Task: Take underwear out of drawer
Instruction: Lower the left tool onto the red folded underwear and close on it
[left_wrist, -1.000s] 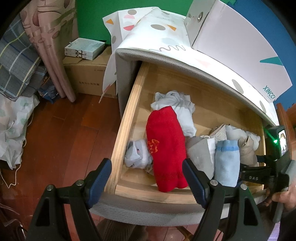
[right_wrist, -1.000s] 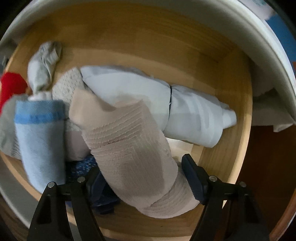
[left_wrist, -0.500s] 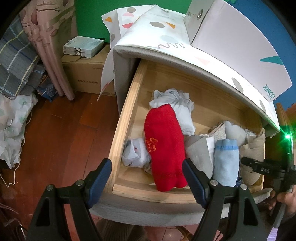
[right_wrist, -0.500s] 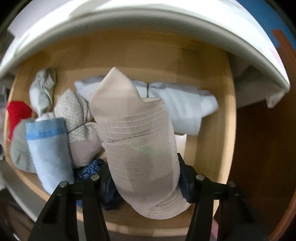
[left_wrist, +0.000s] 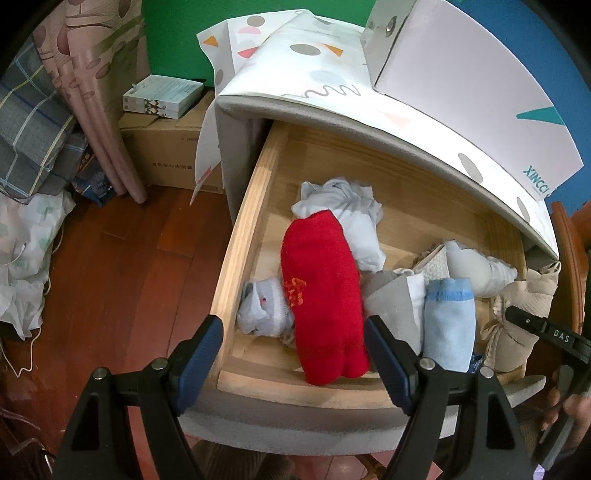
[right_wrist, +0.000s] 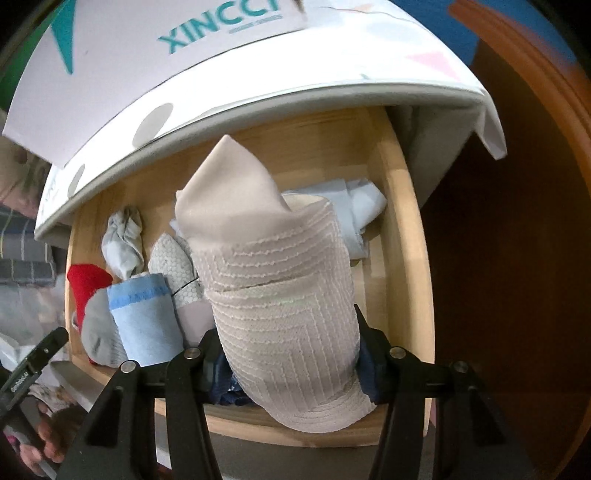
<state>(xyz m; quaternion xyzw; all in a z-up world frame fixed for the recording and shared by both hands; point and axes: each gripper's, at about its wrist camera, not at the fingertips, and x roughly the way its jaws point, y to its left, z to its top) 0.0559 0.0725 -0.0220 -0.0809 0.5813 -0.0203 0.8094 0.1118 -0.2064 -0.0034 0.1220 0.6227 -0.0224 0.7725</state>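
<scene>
The wooden drawer (left_wrist: 240, 236) stands open, holding rolled garments. My right gripper (right_wrist: 286, 354) is shut on a beige ribbed underwear roll (right_wrist: 280, 295) and holds it lifted above the drawer's right end (right_wrist: 406, 258); the roll also shows in the left wrist view (left_wrist: 524, 310). My left gripper (left_wrist: 293, 356) is open and empty, hovering over the drawer's front edge before a red roll (left_wrist: 321, 295). A light blue roll (left_wrist: 448, 325), a grey roll (left_wrist: 388, 299) and white garments (left_wrist: 351, 221) lie in the drawer.
A cabinet top with a patterned cover (left_wrist: 332, 85) and a white box (left_wrist: 472, 88) overhangs the drawer. A cardboard box (left_wrist: 162, 147), a curtain (left_wrist: 96, 92) and bags stand on the wooden floor (left_wrist: 129, 277) to the left. Dark wooden furniture (right_wrist: 517, 221) is at the right.
My right gripper closed on the beige roll and raised it up and back out of the drawer. My left gripper stayed open and barely moved.
</scene>
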